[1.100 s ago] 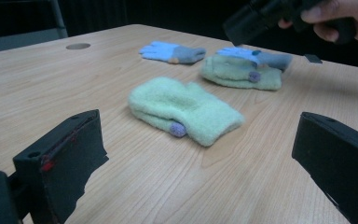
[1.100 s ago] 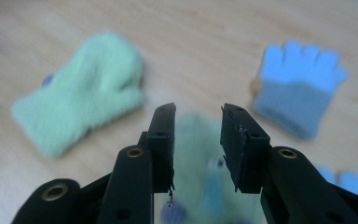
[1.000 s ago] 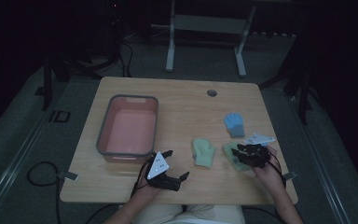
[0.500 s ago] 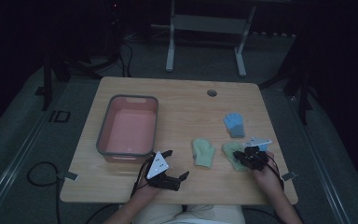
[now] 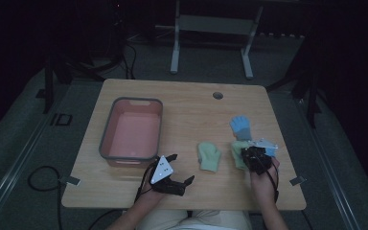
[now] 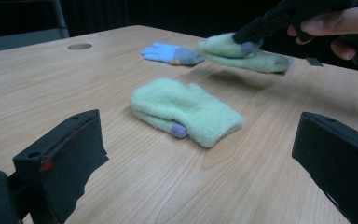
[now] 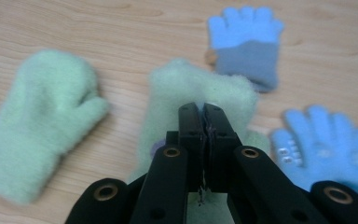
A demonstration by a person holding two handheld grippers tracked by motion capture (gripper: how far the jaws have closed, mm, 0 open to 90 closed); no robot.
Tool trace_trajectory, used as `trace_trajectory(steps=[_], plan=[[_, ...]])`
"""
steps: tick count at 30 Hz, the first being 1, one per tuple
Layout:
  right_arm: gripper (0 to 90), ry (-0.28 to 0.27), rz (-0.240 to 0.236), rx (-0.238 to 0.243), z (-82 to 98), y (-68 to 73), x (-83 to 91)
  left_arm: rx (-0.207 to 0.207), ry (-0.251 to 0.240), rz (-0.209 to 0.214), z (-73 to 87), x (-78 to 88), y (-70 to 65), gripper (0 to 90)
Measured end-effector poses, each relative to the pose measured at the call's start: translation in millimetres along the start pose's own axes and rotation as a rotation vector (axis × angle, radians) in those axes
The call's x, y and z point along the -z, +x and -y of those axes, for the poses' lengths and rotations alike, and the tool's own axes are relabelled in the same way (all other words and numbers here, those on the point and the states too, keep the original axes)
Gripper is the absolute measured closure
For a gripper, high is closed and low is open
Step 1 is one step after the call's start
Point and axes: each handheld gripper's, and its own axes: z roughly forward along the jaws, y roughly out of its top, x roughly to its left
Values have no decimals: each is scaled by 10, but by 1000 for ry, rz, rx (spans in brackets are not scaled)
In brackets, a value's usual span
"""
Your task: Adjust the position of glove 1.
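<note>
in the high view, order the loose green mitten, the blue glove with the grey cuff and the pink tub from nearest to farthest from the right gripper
From the right gripper, shut on a second green mitten:
1. Loose green mitten, just to its left.
2. Blue glove with the grey cuff, beyond it, a little farther off.
3. Pink tub, far across on the table's left.

High view overhead; gripper views low, close; share mittens point(image 6: 186, 112).
</note>
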Motion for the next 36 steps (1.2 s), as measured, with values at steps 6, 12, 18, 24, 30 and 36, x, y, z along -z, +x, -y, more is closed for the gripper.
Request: trace_trajectory(steps=[6,12,18,24,30,36], plan=[[872,25,43,46,49,111,-175,-8,-1,2,0,0,-6,20],[847,60,21,-7,170,119,-303,-5,-1,6,1,2,-2,20],[677,58,-19,-28,155,62,-295,-9,-8,11,3,7,-5,20],[634,-1,-109,21,75,-129,-160,-15,-3,9,1,1,-13,20],[617,-24,-212,164,-43,-312,-100,-16,-3,7,1,-2,-17,20],[590,25,-263,240,10,-379,-213,-11,-3,6,1,-4,-14,20]])
